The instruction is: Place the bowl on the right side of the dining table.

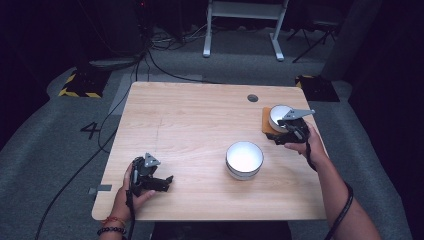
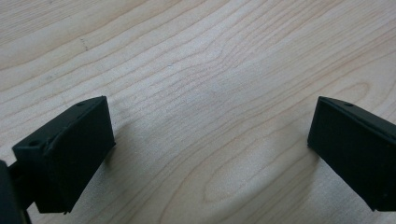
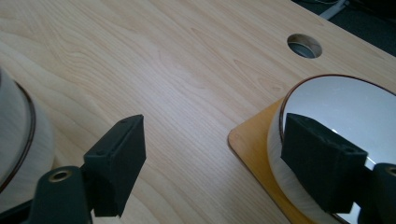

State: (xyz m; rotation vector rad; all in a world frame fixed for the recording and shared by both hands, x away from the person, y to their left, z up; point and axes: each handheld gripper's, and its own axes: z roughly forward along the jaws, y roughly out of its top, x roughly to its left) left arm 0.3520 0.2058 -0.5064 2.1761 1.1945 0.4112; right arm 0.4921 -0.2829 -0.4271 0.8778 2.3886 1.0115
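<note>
my right gripper (image 1: 286, 131) is partly covering the small bowl (image 3: 336, 100) sitting on the orange mat (image 3: 250, 142), its fingers spreading wide beside the rim, while my left gripper (image 1: 162, 184) is gaping empty over the tabletop (image 1: 190, 120).

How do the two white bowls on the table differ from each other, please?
The far bowl sits on an orange mat at the table's right edge; the near bowl rests on bare wood. The far bowl looks smaller and has the right gripper beside it; the near bowl stands alone. Both are white, upright and empty.
</note>
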